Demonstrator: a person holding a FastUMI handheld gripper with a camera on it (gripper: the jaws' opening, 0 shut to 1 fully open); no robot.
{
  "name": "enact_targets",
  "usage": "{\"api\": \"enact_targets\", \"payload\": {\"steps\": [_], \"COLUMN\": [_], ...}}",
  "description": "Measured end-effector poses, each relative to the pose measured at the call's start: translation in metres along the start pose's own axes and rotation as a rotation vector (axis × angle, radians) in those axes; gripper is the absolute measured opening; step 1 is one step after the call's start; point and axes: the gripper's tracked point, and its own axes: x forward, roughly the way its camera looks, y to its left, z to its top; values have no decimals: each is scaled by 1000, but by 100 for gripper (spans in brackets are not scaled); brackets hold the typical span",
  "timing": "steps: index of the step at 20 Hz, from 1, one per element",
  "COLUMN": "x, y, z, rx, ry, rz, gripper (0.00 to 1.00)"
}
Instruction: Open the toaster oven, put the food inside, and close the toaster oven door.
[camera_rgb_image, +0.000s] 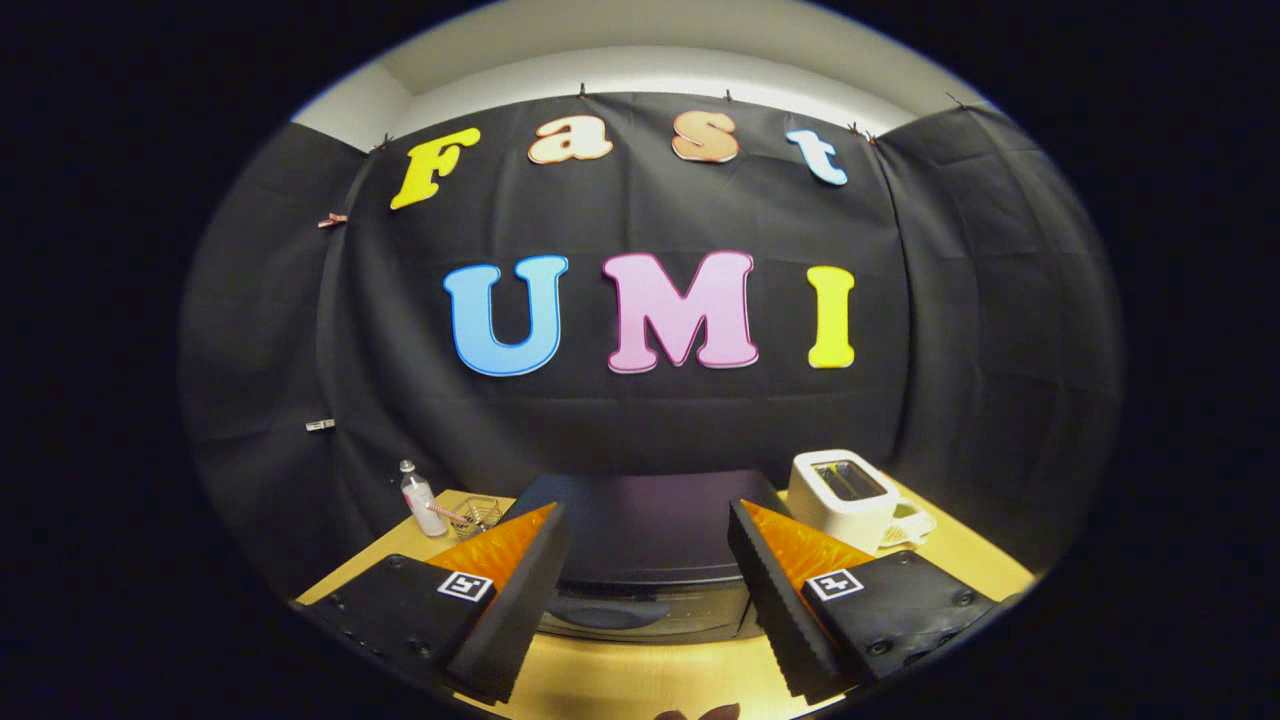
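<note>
A dark toaster oven (645, 530) stands on the wooden table (640, 680), just ahead of my fingers. Its flat top shows between them, and the upper part of its front with a handle (605, 612) lies lower down. The door looks shut. My gripper (650, 520) is open, held high above the table, with nothing between its fingers. The left finger (520, 590) and the right finger (785, 600) frame the oven's width. No food can be made out from here.
A white pop-up toaster (843, 495) stands to the right of the oven, with a pale cloth (908, 523) beside it. A small clear bottle (417, 497) and a little wire basket (475, 515) sit at the left back of the table. Black cloth walls close in behind.
</note>
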Motion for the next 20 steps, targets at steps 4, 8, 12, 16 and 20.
{"api": "enact_targets", "payload": {"steps": [4,8,12,16,20], "x": [22,37,54,56,51], "y": [15,29,37,34,29], "z": [-52,-85,-102,-105,-111], "rx": [-24,-41,-21,-72,-62], "ry": [109,178,228,228,235], "rz": [-3,4,-4,-23,-45], "gripper": [97,98,97,96,97]}}
